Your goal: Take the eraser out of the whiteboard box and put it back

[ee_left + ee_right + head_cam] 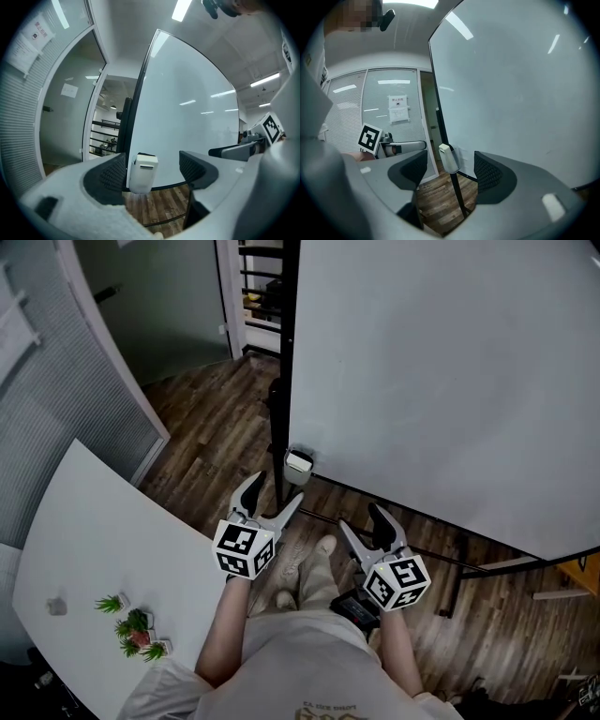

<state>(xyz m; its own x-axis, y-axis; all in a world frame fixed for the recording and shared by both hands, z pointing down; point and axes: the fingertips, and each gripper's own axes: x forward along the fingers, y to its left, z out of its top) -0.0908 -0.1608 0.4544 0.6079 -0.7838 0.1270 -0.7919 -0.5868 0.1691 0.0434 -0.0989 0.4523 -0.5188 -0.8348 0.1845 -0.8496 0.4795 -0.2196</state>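
left gripper (277, 488) and right gripper (361, 518) both hang spread and empty, apart from the whiteboard box (457, 159) at the board's lower corner, where the eraser (446, 158) stands, likely light and stiff, best pinched across its exposed top.

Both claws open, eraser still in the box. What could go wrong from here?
1. The eraser sits in the small whiteboard box beside the black stand post; the left claw may clip box or post.
2. Both claws point at it; the right claw could bump the left.
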